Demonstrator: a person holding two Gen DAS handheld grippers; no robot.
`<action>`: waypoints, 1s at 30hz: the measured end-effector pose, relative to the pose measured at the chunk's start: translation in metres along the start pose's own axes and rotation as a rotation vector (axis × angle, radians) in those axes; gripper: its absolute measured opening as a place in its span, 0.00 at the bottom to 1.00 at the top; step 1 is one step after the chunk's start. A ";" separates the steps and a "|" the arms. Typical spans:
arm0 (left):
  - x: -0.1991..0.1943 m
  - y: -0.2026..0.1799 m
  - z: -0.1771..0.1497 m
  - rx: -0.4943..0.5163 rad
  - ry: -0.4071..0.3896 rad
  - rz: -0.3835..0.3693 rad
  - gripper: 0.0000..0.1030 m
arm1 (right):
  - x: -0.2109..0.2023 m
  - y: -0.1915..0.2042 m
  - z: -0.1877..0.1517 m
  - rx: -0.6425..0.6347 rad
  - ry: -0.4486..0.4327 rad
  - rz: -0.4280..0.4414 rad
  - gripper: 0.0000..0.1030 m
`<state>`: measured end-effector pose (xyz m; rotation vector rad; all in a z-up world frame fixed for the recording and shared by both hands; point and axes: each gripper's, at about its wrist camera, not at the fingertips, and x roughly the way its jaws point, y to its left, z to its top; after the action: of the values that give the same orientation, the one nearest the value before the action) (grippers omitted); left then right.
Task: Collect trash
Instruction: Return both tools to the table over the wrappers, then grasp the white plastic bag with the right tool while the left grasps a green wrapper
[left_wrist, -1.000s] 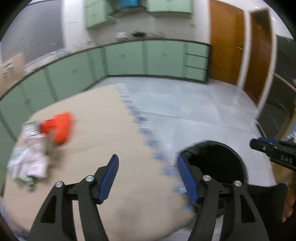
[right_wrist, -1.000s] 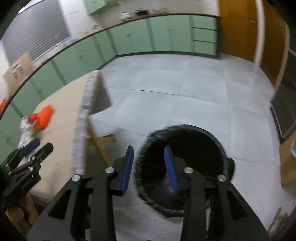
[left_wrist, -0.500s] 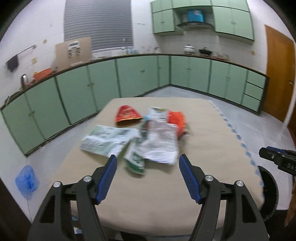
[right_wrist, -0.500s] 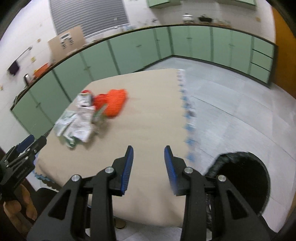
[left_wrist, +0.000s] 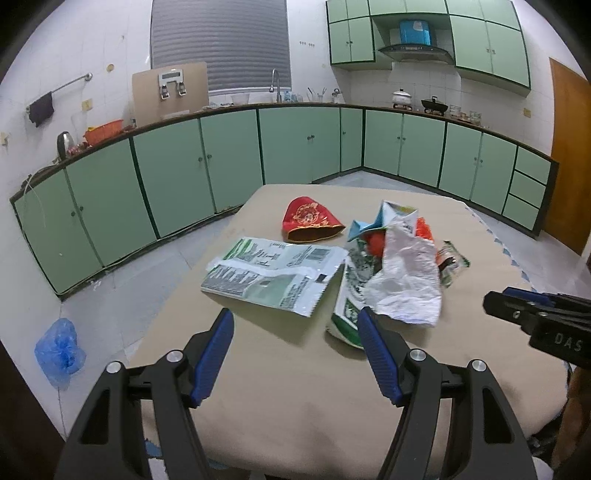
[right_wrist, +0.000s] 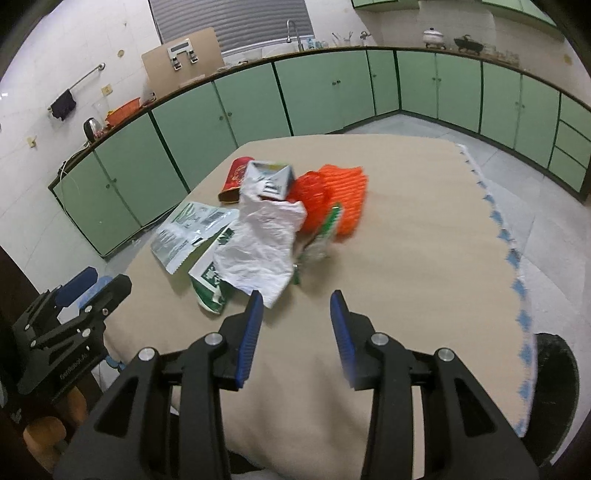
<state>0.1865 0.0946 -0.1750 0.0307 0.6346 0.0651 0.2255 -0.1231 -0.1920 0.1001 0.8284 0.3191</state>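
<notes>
A pile of trash lies on the beige table (left_wrist: 295, 387): a flat green-and-white wrapper (left_wrist: 273, 277), a red pouch (left_wrist: 310, 219), crumpled white paper (left_wrist: 406, 280) and an orange bag (right_wrist: 340, 195). The white paper also shows in the right wrist view (right_wrist: 258, 251). My left gripper (left_wrist: 295, 332) is open and empty just short of the wrappers. My right gripper (right_wrist: 295, 317) is open and empty near the pile's front edge. A black bin (right_wrist: 554, 387) stands on the floor at the table's right.
Green cabinets (left_wrist: 295, 144) run along the walls behind the table. A blue plastic bag (left_wrist: 59, 350) lies on the floor at left. The table (right_wrist: 424, 221) has bare cloth to the right of the pile.
Both grippers have swung left from the black bin to face the table and the trash pile. Both stay open and empty.
</notes>
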 end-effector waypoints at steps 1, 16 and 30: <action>0.002 0.002 -0.001 0.000 -0.001 -0.002 0.66 | 0.006 0.004 0.000 0.001 0.004 -0.001 0.39; 0.038 0.023 -0.006 0.039 0.012 -0.077 0.65 | 0.067 0.019 0.005 0.019 0.064 -0.045 0.39; 0.058 0.010 -0.009 0.117 0.052 -0.076 0.65 | 0.066 0.021 0.014 0.014 0.038 0.004 0.03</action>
<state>0.2271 0.1087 -0.2156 0.1183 0.6903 -0.0447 0.2725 -0.0816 -0.2250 0.1092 0.8685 0.3196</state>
